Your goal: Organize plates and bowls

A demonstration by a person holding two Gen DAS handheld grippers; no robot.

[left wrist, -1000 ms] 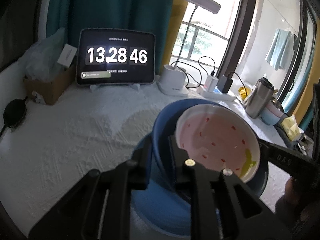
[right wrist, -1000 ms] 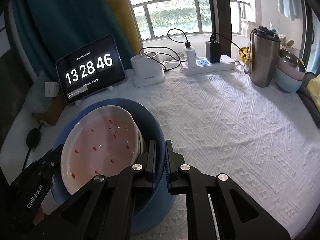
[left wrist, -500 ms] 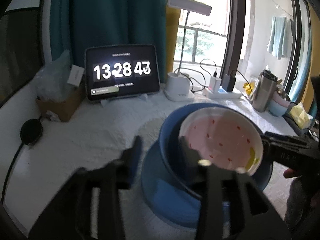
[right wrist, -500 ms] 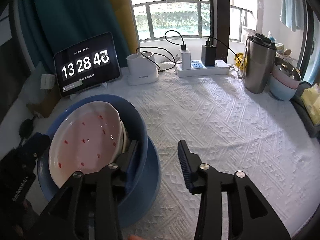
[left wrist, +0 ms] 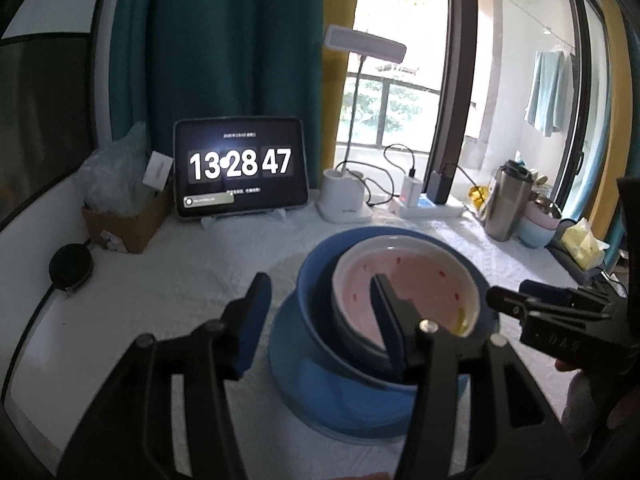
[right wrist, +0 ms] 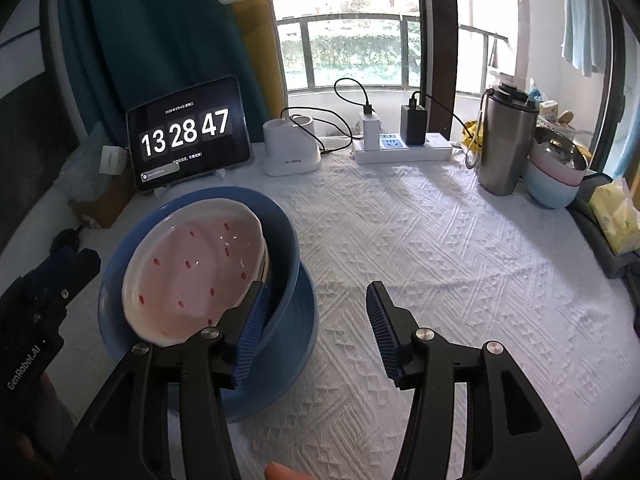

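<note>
Both my hand-held grippers, left [left wrist: 320, 292] and right [right wrist: 316, 300], have just opened wide, releasing the blue bowl [right wrist: 286, 236]; stack sits nested on tabletop [right wrist: 440, 248].

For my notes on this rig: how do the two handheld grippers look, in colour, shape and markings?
Both are black, with angular two-finger frames and silver screws. The left gripper and the right gripper carry blue ribbed pads. White lettering "GenRobot.AI" marks the left gripper's body in the right wrist view.
</note>
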